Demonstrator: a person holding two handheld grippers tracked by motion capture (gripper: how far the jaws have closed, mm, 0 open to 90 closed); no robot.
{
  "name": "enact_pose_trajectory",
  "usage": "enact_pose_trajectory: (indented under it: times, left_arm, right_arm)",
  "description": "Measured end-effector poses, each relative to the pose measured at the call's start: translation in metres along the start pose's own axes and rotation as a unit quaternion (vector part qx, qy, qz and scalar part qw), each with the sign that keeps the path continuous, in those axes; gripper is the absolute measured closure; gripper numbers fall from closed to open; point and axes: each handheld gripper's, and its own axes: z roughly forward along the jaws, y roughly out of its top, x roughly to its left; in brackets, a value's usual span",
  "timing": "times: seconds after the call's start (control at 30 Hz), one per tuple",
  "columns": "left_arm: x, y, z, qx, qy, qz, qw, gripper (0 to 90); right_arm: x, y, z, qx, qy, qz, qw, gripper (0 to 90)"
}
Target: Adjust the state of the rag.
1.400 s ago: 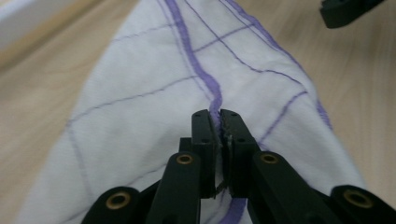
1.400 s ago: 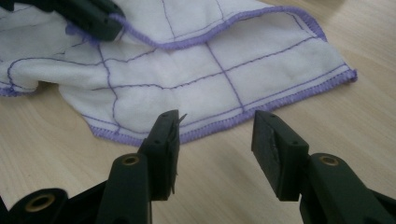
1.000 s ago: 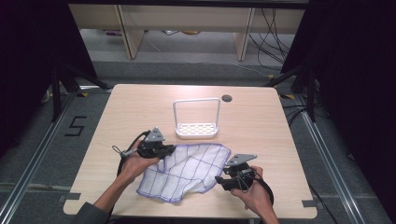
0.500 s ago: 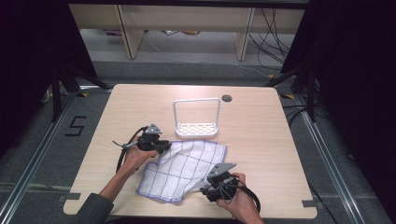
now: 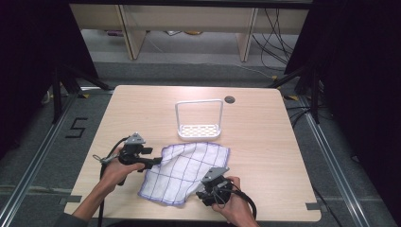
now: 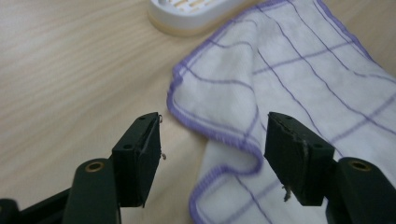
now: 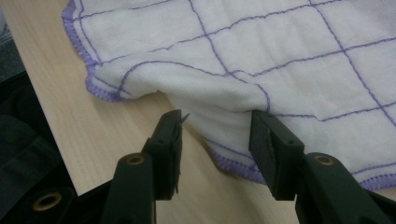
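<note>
We see a white cloth with purple checks lying rumpled on the bench, just in front of a white rack. The left tongs have just been opening; their jaws stand apart over the cloth's folded hem without pressing it. The right tongs sit at the cloth's near edge with a raised fold between the parted jaws, which do not pinch it. We see both hands resting low at the cloth's sides.
</note>
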Motion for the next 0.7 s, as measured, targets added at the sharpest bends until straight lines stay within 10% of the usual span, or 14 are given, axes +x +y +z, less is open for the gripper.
enact_pose_trajectory:
  times: [0.4,0.7]
  left_arm:
    - [-0.033,-0.055,-0.04,0.022,-0.006,0.009,0.9997,34.2]
    - [-0.051,-0.076,-0.038,0.052,0.01,0.035,0.998,38.0]
  right_arm:
    - [-0.005,0.007,0.018,0.015,-0.009,-0.011,0.9998,58.0]
    - [-0.011,0.006,0.018,0.012,-0.018,-0.01,0.9997,82.4]
